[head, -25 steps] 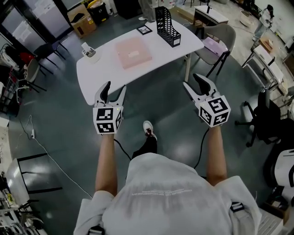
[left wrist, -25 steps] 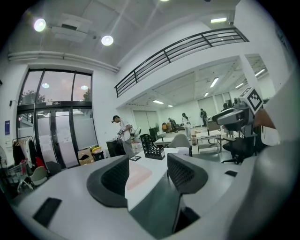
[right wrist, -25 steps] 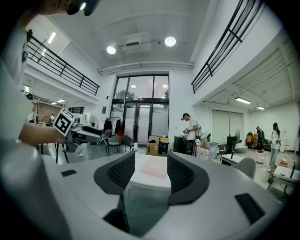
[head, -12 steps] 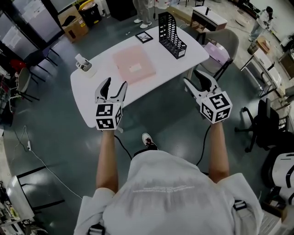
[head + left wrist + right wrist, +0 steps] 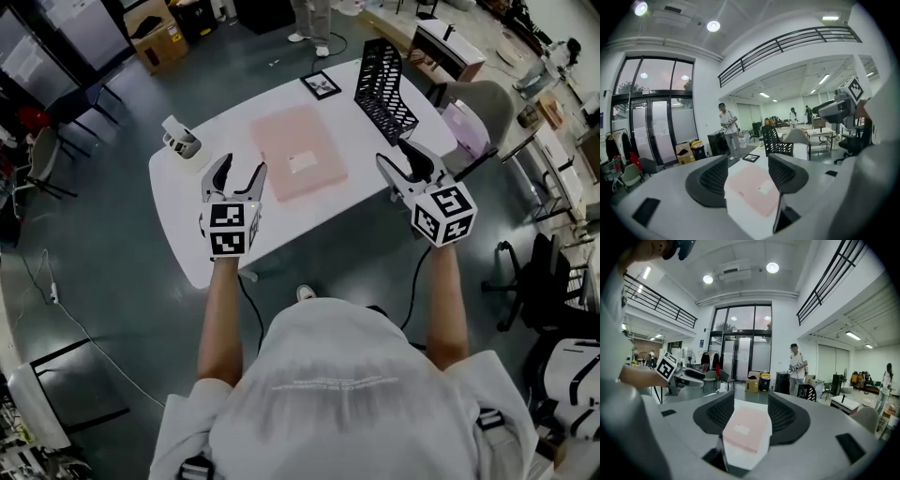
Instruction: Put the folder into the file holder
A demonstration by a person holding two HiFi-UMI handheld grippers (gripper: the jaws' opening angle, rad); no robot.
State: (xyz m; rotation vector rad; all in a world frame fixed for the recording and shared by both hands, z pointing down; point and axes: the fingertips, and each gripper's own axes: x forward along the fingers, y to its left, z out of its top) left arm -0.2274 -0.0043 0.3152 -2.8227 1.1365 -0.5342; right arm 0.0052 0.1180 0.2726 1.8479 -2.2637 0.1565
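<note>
A pink folder (image 5: 298, 153) with a small white label lies flat in the middle of the white table (image 5: 187, 239). The black mesh file holder (image 5: 384, 89) stands upright at the table's far right corner. My left gripper (image 5: 239, 172) hangs open over the near left part of the table, short of the folder's near left corner. My right gripper (image 5: 397, 157) is open at the table's right edge, just right of the folder. Both gripper views look along empty jaws at the folder (image 5: 752, 190) (image 5: 745, 427) ahead. Nothing sits between either pair of jaws.
A small white object (image 5: 181, 139) sits at the table's left end. A black-framed marker card (image 5: 321, 85) lies beside the file holder. A grey chair (image 5: 473, 117) stands right of the table. A person (image 5: 726, 126) stands beyond the far edge, near cardboard boxes (image 5: 155, 33).
Both grippers have moved forward from the floor in front of the table to over its near part, beside the folder. The folder and file holder have stayed put.
</note>
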